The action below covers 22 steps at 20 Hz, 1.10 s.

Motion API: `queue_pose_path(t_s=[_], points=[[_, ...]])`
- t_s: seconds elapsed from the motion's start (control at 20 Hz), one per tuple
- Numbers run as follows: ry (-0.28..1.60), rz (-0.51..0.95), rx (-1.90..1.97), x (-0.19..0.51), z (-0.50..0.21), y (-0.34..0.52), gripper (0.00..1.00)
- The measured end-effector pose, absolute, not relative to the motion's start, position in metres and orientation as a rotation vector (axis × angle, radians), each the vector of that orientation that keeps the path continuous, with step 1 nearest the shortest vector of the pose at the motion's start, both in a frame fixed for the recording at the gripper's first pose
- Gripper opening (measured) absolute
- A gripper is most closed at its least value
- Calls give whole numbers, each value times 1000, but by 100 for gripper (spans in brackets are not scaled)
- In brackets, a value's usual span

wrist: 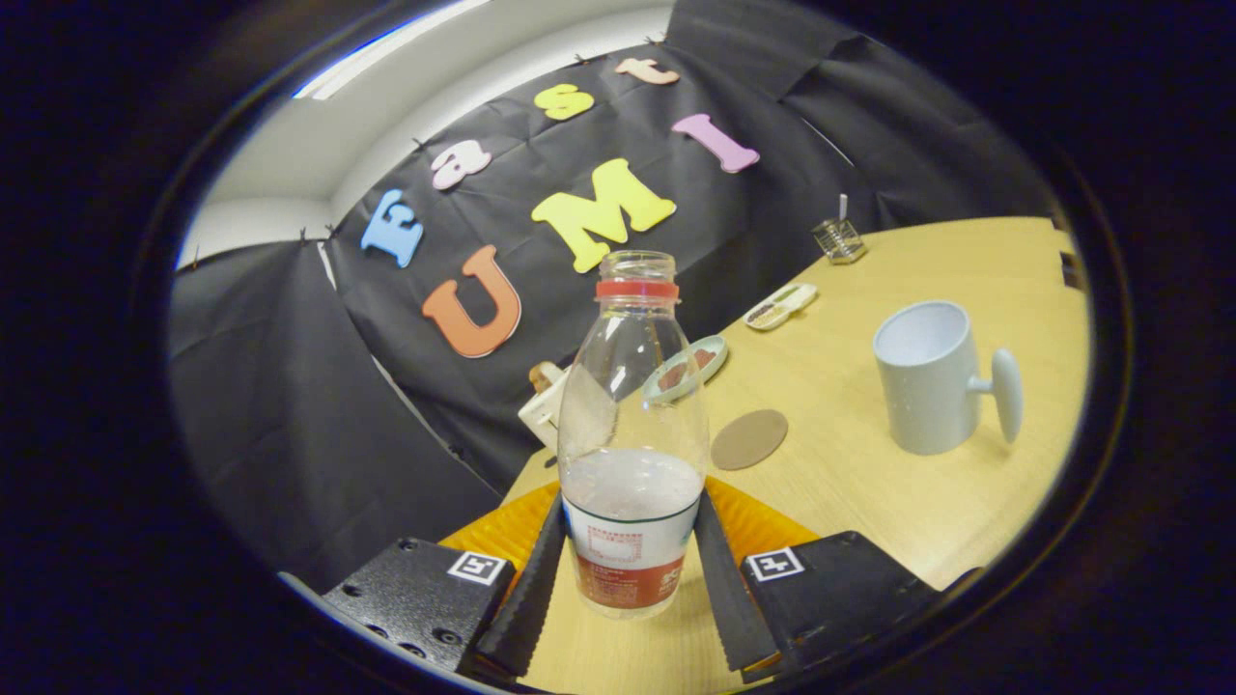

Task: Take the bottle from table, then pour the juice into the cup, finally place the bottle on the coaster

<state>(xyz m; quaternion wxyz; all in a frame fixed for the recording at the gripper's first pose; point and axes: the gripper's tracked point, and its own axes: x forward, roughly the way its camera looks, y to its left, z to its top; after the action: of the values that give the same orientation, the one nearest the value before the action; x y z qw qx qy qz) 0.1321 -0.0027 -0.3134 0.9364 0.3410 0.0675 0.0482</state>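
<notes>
Bottle [632, 463] (uncapped), clamped upright between both fingers of gripper [628, 569]

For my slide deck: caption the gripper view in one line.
Gripper shut on the uncapped bottle, tilted above the table, with the coaster and cup beyond.

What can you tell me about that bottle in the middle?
The bottle is clear plastic, uncapped, with a red ring below its open mouth and a red-and-white label round its lower part. A pale liquid fills the lower part. It stands between the fingers of the gripper, which press its sides, above the wooden table, in line with the fingers.
</notes>
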Motion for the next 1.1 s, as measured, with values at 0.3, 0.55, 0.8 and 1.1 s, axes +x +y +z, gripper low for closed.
queue_pose_path(t_s=[0.3,0.55,0.8,1.1], points=[[194,137,1000,139,-324,-2,75],[183,134,1173,140,-312,-19,75],[187,105,1292,149,-307,-39,75],[221,65,1429,147,-314,-57,75]])
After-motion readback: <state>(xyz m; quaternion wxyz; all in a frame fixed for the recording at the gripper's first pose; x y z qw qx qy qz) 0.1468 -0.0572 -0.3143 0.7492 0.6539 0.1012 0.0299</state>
